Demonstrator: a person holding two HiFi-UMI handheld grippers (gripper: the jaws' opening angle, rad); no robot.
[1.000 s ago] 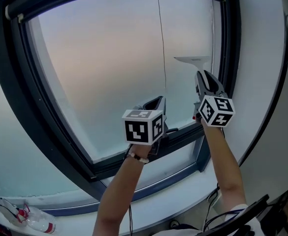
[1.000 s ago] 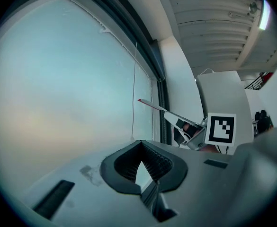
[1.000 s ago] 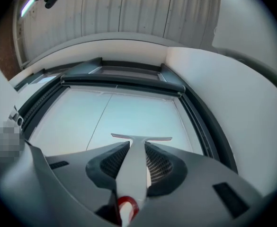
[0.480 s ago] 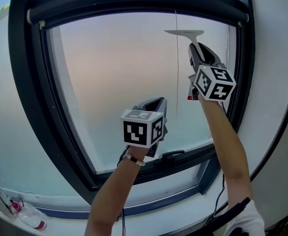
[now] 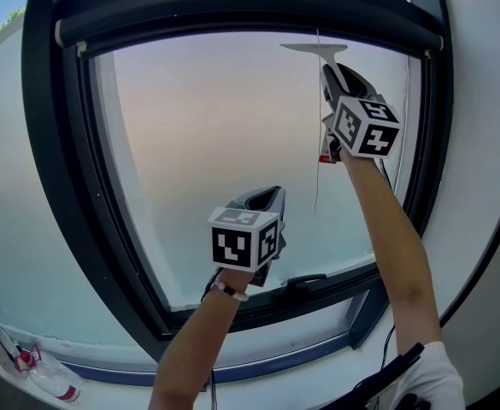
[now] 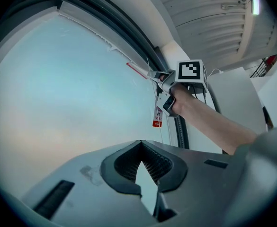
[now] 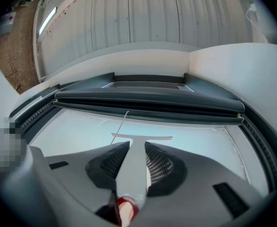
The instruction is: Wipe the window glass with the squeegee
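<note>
Right gripper pinched squeegee handle; blade lay horizontal at glass top, just ahead. Left gripper pressed together, empty, well below.

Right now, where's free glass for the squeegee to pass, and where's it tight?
Free: the wide glass from the left frame to the cord, above the left hand-held gripper. Tight: the top right corner, where the right hand-held gripper holds the squeegee just under the top frame, by the cord.
</note>
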